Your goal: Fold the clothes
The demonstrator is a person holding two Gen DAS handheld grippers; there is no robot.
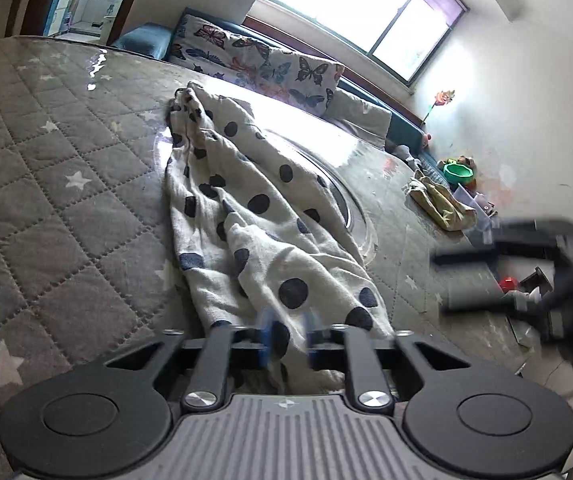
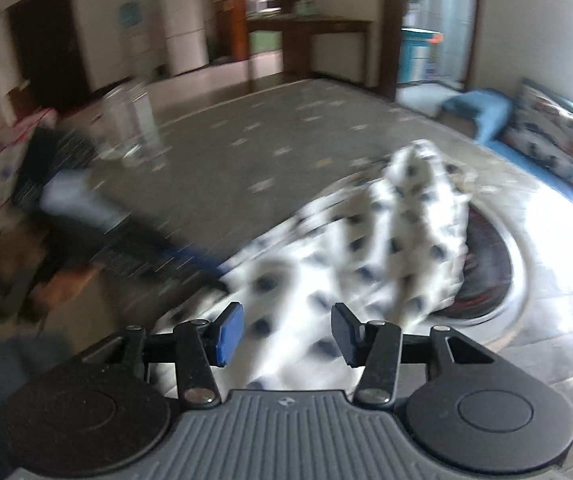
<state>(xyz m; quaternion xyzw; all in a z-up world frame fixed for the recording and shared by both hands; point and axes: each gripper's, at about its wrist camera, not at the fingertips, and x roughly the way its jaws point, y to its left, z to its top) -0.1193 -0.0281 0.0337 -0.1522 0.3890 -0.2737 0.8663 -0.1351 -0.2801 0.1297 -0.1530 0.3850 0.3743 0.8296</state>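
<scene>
Work surface: a grey quilted cover (image 1: 58, 184) printed with white stars, under a clear glossy sheet, fills most of both views. A round recessed ring (image 1: 350, 208) with a dark centre sits in it at 3 o'clock of the garment.

Behind it, at 12 o'clock in the left wrist view, a bench carries butterfly-print cushions (image 1: 262, 64) below a bright window (image 1: 350, 4).

Task item: a white garment with dark polka dots (image 1: 254, 216) lies crumpled in a long strip on the cover, running from 12 o'clock down to 6 o'clock in the left wrist view, one side draped over the ring's edge.

A folded yellow cloth (image 1: 442, 204) lies well apart at 3 o'clock, near the table edge.

Left gripper (image 1: 288, 340): tongs pressed together on the near end of the garment; the cloth passes between the blue pads. The pads are blurred.

Right gripper (image 2: 284, 334): tongs spread, nothing pinched. The garment lies just beyond and below the fingertips, extending toward 1 o'clock. This view is motion-blurred. The left gripper shows here as a dark bar at 9 o'clock, its tip meeting the garment's edge.
</scene>
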